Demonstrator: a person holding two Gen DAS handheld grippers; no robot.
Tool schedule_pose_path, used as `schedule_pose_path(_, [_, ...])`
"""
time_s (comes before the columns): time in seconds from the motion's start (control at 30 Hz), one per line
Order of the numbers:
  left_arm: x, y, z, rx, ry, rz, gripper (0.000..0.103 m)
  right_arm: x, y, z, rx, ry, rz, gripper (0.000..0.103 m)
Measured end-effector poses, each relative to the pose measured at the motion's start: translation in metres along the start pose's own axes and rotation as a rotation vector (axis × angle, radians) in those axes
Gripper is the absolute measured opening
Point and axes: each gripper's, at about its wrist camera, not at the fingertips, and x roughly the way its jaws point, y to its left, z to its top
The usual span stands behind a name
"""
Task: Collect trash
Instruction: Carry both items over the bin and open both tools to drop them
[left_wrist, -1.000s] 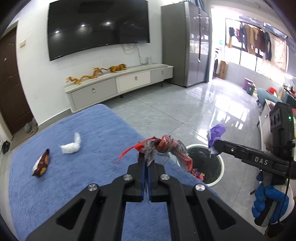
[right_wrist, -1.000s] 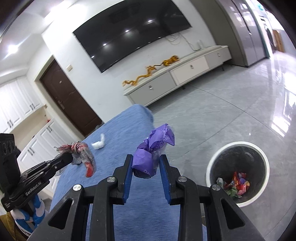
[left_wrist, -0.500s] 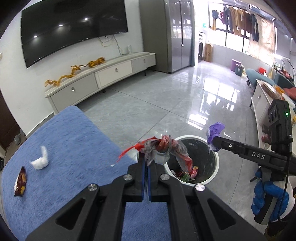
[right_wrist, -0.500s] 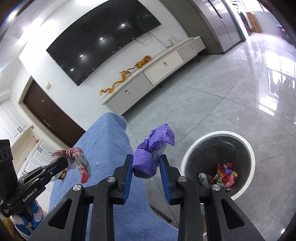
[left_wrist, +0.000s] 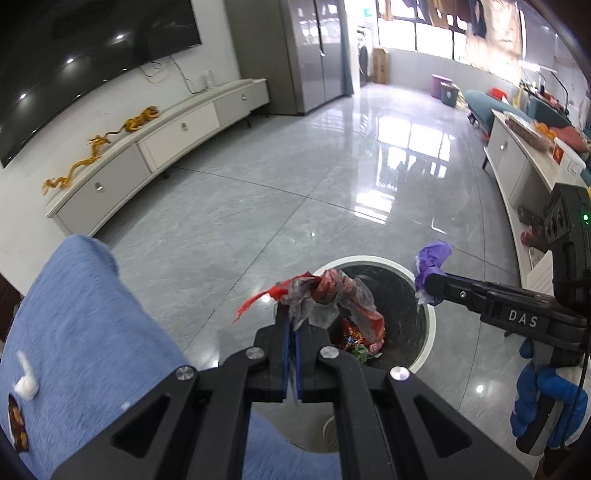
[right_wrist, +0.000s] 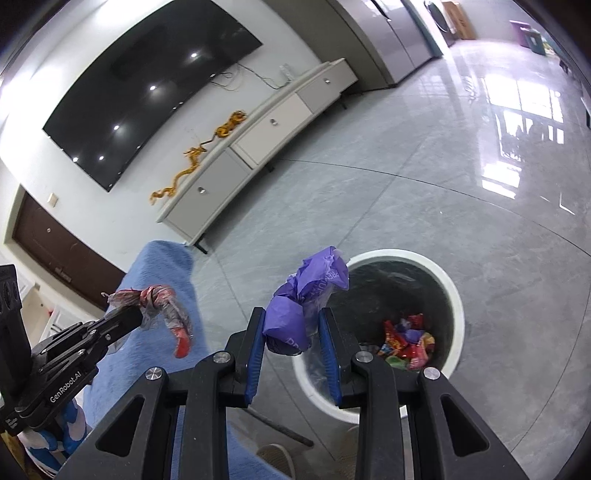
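- Left gripper (left_wrist: 291, 328) clamps the red wrapper (left_wrist: 325, 295) at lower centre, over the bin (left_wrist: 424, 295); its limp tail could snag the rim.
- Right gripper (right_wrist: 291, 332) pinches the purple wrapper (right_wrist: 306, 295) beside the rim; released here, it might land on the floor.

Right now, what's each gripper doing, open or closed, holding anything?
Left gripper: shut on the red wrapper.
Right gripper: shut on the purple wrapper.

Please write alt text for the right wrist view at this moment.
The right hand-held gripper clamps a crumpled purple wrapper beside a white-rimmed trash bin holding colourful wrappers. At left, the left hand-held gripper holds a red and clear wrapper over a blue cloth-covered surface.
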Motion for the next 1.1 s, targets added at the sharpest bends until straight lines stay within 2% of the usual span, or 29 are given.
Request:
schedule_pose_path(0.33, [0.048, -0.013, 0.013, -0.006, 0.092, -0.043, 0.002, 0.022, -0.027, 0.002, 0.052, 0.042, -0.048, 0.028])
schedule_pose_path(0.6, [0.059, -0.010, 0.024, -0.043, 0.110, -0.102, 0.004, 0.031, -0.030, 0.003, 0.058, 0.058, -0.082, 0.029])
schedule_pose_path(0.73, [0.060, -0.010, 0.024, -0.051, 0.113, -0.147, 0.004, 0.030, -0.031, 0.003, 0.066, 0.057, -0.104, 0.038])
schedule_pose_path(1.1, [0.050, -0.003, 0.025, -0.096, 0.107, -0.197, 0.005, 0.017, -0.026, 0.007, 0.060, 0.034, -0.131, 0.039])
